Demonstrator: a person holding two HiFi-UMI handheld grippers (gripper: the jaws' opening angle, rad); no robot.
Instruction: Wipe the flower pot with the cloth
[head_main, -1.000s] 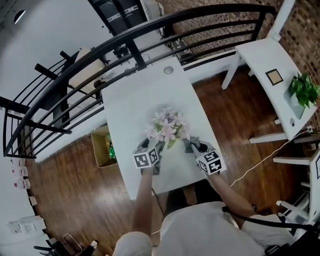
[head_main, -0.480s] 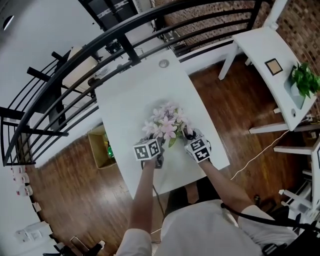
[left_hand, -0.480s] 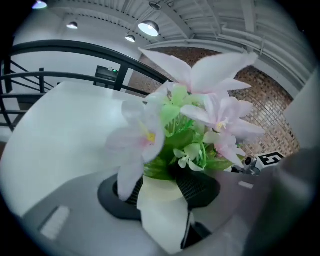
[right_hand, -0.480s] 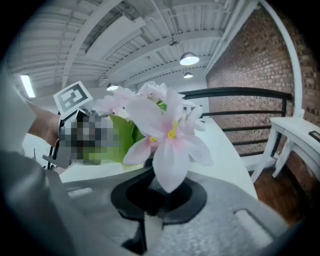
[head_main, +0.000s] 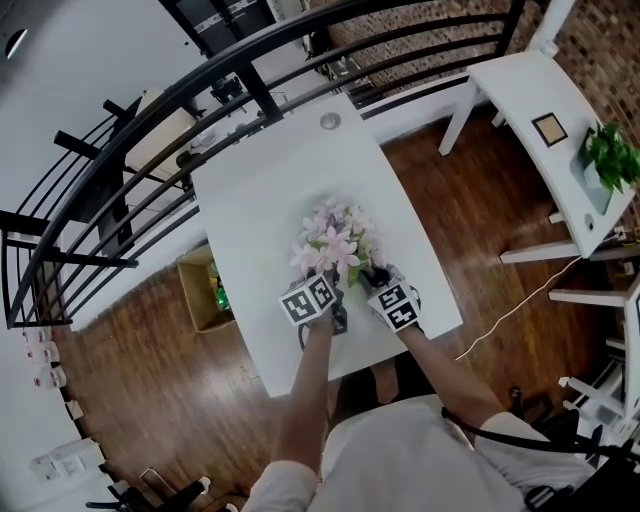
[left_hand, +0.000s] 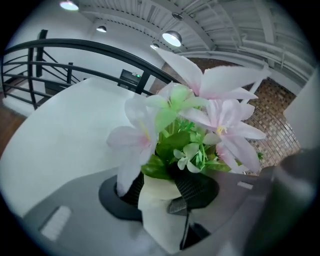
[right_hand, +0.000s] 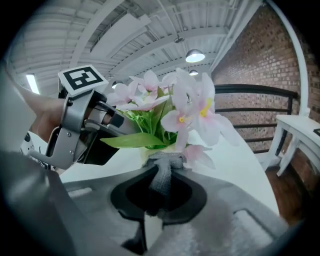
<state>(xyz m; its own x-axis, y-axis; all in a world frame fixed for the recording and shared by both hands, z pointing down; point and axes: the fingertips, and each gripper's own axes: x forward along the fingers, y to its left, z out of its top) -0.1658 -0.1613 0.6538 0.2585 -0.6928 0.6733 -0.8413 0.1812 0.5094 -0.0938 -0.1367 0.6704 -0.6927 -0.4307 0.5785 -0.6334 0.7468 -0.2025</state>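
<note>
Tabletop (head_main: 260, 210), white and otherwise bare, carries the flower pot (left_hand: 160, 212) near its front edge, with pale pink flowers (head_main: 335, 240) spilling over the rim. The left gripper (left_hand: 167, 192) has the cream pot straight ahead and between its jaws. These have just been closing, and their mesh pads now press on either side of the pot, so it looks steadied. The right gripper (right_hand: 157, 197) faces the pot from the other side, its jaws pinched on a grey cloth (right_hand: 167, 162). The cloth sticks out ahead of them, and its bunched end touches the pot just under the blooms. The pot lies directly ahead of the right jaws with its long axis upright, so the wiping stroke probably falls to that hand.
</note>
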